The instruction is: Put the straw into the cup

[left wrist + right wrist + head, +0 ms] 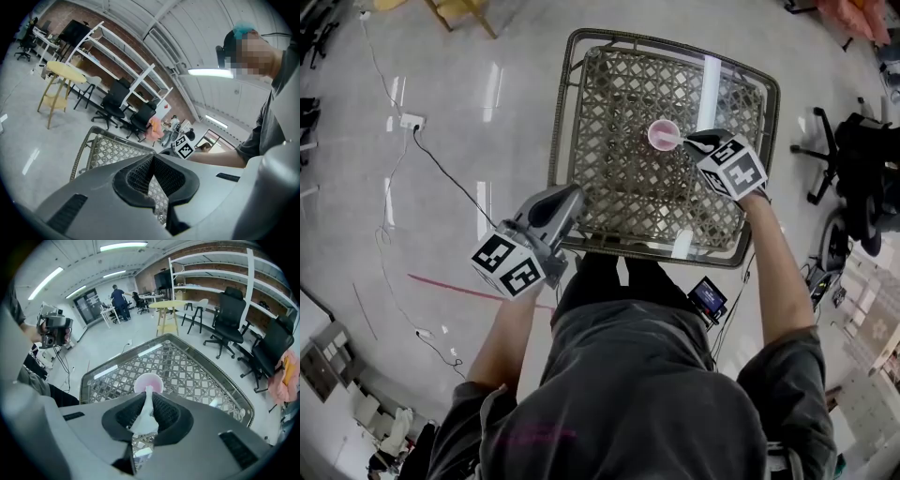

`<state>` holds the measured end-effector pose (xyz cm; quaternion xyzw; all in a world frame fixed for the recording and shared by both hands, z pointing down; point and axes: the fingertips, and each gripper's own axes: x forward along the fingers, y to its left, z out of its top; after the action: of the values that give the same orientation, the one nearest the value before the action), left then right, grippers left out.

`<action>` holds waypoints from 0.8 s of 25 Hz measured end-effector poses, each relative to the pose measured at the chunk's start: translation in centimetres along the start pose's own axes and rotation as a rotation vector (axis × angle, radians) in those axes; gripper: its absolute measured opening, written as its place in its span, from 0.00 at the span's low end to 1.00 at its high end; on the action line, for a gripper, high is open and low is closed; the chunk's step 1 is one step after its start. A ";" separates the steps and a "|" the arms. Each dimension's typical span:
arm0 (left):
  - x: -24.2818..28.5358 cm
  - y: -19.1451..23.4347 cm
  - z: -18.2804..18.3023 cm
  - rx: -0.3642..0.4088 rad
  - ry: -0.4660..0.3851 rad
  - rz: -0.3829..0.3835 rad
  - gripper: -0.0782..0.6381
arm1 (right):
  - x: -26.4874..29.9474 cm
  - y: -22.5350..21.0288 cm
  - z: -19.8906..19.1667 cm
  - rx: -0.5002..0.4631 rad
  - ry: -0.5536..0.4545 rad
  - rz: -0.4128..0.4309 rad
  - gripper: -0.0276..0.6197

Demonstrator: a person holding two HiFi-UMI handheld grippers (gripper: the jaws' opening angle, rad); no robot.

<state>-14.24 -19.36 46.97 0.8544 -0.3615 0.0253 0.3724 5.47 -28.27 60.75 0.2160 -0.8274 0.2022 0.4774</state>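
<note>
Polished grey floor runs all round a glass-topped lattice table (565, 122), and near its middle stands 1 pink cup (664, 134), upright and open. Of the 2 grippers, the right gripper (698, 142) is doing the work. Its jaws are clamped on a white straw (147, 409), which sticks out ahead of them and points down at the cup. From the head view the straw's free end lies over the cup's mouth; from the right gripper view it lines up with the near rim (whether the tip is below the rim I cannot tell from either angle). The left gripper (574, 197) hangs off the table's near left corner, well apart from the cup. Its jaws are together with nothing between them, so it is steadying nothing. By my reckoning the picking up and carrying over are done, and the job sits at its last step: the straw has yet to be lowered into the cup and let go. The cup looks light and is unheld, so a nudge on the rim could tip it.
</note>
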 end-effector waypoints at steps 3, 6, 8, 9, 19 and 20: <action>0.3 -0.2 -0.5 -0.015 0.007 -0.013 0.12 | 0.5 0.0 0.0 -0.023 0.030 0.002 0.11; 0.7 -0.3 -1.0 -0.024 0.016 -0.016 0.12 | 1.1 0.0 -0.2 -0.054 0.059 0.002 0.11; 0.7 -0.3 -1.2 -0.023 0.023 -0.018 0.12 | 1.6 0.1 0.0 -0.065 0.072 0.004 0.11; 0.7 -0.2 -1.2 -0.024 0.024 -0.019 0.12 | 1.7 0.2 0.1 -0.069 0.078 0.005 0.11; 0.4 0.7 -0.8 -0.027 0.024 -0.004 0.12 | 3.0 -0.3 0.2 -0.086 0.114 0.017 0.11; 0.3 0.8 -0.8 -0.029 0.024 -0.001 0.12 | 3.1 -0.3 0.2 -0.084 0.116 0.020 0.11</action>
<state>-14.39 -19.40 48.15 0.8488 -0.3569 0.0301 0.3889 4.05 -29.11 63.42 0.1754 -0.8083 0.1843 0.5310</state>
